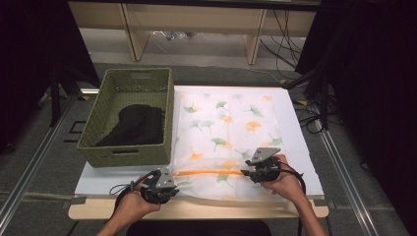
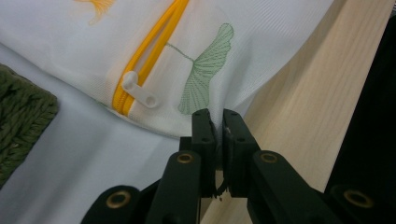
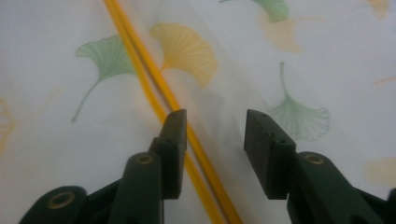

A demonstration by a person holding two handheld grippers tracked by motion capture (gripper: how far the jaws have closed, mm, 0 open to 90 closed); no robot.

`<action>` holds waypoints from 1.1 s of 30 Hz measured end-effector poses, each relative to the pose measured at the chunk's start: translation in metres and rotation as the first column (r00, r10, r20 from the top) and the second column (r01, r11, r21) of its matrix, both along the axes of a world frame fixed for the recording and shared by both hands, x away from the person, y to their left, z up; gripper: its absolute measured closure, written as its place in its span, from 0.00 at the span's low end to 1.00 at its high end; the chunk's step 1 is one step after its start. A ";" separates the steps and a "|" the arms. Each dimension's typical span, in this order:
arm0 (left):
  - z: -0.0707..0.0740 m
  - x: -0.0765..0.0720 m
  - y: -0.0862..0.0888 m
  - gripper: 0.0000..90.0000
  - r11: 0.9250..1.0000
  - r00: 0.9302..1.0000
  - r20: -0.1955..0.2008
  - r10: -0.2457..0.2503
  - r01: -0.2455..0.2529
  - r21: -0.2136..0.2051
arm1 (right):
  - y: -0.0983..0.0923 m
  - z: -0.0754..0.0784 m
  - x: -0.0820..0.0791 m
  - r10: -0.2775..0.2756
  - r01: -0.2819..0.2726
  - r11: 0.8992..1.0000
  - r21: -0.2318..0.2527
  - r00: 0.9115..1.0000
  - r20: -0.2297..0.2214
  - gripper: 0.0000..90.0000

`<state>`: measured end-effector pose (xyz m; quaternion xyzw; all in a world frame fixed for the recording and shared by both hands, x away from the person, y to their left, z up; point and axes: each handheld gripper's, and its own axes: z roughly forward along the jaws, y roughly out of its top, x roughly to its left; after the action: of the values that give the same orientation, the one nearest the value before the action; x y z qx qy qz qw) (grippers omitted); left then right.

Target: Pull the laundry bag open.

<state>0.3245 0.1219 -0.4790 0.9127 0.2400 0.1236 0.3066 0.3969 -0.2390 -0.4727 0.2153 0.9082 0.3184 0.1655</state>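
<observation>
A white mesh bag (image 1: 228, 128) printed with green and orange ginkgo leaves lies flat on the white board (image 1: 301, 147). An orange zipper (image 1: 211, 172) runs across its near end. My left gripper (image 1: 169, 184) sits at the bag's near left corner. In the left gripper view it (image 2: 216, 122) is shut on the fabric edge, just below the white zipper pull (image 2: 138, 88). My right gripper (image 1: 253, 169) rests over the zipper's right part. In the right gripper view it (image 3: 215, 126) stands open, with the zipper (image 3: 154, 88) passing beside the left finger.
A green woven basket (image 1: 93, 142) holding a black garment (image 1: 137, 125) stands at the board's left, close to the bag. The basket's corner (image 2: 18, 121) is near my left gripper. The wooden table edge (image 1: 196, 209) runs along the front. Cables lie on the floor at the right.
</observation>
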 end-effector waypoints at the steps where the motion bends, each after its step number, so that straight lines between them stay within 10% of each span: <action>1: -0.001 -0.001 0.000 0.94 1.000 1.000 -0.007 -0.003 0.003 -0.003 | 0.001 0.000 -0.002 -0.020 0.020 1.000 -0.005 0.999 -0.030 0.64; 15: 0.000 0.001 -0.002 0.93 1.000 1.000 -0.012 -0.019 0.019 0.010 | 0.010 -0.010 0.013 -0.018 0.018 1.000 0.015 1.000 -0.012 0.56; 19: -0.001 0.000 -0.002 0.93 1.000 1.000 -0.022 -0.021 0.021 0.009 | 0.012 -0.010 0.016 0.038 -0.038 0.999 0.006 0.999 0.007 0.71; 24: -0.001 0.000 -0.001 0.94 1.000 0.999 -0.023 -0.025 0.025 0.017 | 0.011 -0.008 0.018 -0.046 0.048 0.998 -0.050 0.998 0.045 0.93; 33: 0.000 0.001 -0.002 0.94 0.999 0.999 -0.029 -0.032 0.033 0.027 | 0.012 0.000 0.020 -0.065 0.066 0.998 -0.012 0.993 0.098 1.00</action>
<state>0.3255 0.1197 -0.4787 0.9223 0.2278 0.1089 0.2926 0.4167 -0.2275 -0.4723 0.2279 0.8939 0.3161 0.2215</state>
